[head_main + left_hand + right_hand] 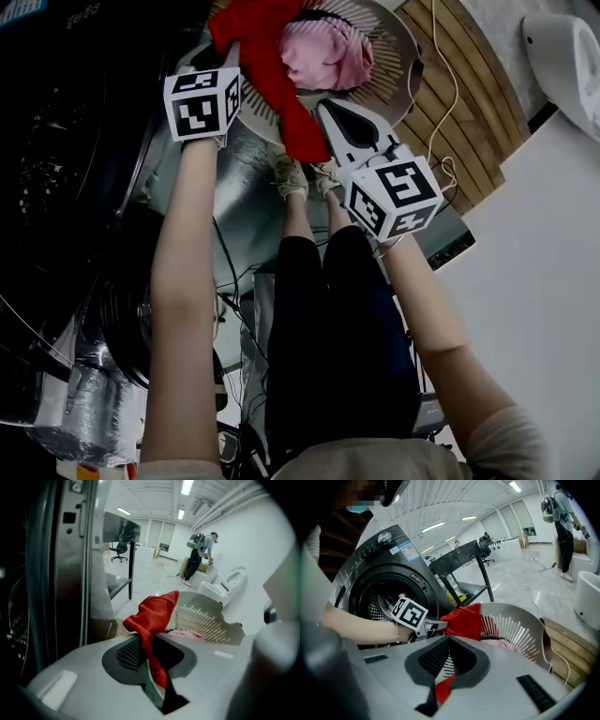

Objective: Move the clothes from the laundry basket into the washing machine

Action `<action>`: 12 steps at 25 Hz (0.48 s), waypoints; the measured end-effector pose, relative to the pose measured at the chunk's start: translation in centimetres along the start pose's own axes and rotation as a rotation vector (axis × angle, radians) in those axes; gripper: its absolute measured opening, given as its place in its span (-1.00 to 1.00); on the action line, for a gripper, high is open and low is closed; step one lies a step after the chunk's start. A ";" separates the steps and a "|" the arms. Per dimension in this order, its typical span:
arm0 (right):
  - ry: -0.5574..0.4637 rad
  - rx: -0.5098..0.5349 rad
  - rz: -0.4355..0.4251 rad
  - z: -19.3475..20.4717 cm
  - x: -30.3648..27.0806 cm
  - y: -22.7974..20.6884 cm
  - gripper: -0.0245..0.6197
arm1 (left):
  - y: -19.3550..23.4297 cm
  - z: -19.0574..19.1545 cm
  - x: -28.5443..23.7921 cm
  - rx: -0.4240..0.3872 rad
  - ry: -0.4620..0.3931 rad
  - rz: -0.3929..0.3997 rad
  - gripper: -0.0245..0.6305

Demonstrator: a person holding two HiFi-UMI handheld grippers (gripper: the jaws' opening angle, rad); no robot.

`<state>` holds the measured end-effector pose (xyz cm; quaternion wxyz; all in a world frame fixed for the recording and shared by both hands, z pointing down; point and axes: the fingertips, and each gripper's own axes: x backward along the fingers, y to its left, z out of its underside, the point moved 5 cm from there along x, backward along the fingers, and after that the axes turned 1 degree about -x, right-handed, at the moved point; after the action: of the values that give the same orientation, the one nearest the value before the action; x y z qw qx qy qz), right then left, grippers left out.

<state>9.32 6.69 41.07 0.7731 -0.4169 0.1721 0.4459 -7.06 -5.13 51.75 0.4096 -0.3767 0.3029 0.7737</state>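
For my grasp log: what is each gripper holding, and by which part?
Both hold the red garment: left gripper at one end, right gripper near the other end.

Your left gripper [440, 626] and right gripper [325, 111] each have a smooth light-grey shell. At the jaws a dark grey recess surrounds ribbed black pads [433, 658]. Each gripper carries a white cube printed with bold black square markers, one on the left [202, 103] and one on the right [394, 197]. You wear a pale beige top [375, 461] with short sleeves [497, 439], dark close-fitting trousers [328, 319] and light-coloured shoes [291, 175]. A thin bracelet [397, 633] circles your left wrist.
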 end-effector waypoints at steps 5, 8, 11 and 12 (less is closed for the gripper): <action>-0.010 0.027 0.057 -1.1 0.3 -1.2 -0.90 | -1.9 -0.3 4.5 -0.020 -0.086 0.019 -0.85; -0.008 0.050 0.067 -1.7 -0.1 -1.7 -0.90 | -4.7 0.2 9.1 0.000 -0.139 0.099 -0.85; -0.008 -0.005 -0.010 -2.2 -1.4 -1.6 -0.88 | -7.5 1.8 13.5 0.042 -0.141 0.147 -0.85; -0.006 -0.032 -0.047 -2.4 -2.1 -1.5 -0.80 | -8.3 2.4 14.7 0.063 -0.139 0.158 -0.85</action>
<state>9.69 3.19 41.71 0.7772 -0.4319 0.1525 0.4315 -6.33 6.74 39.48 0.3789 -0.2840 0.3270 0.8178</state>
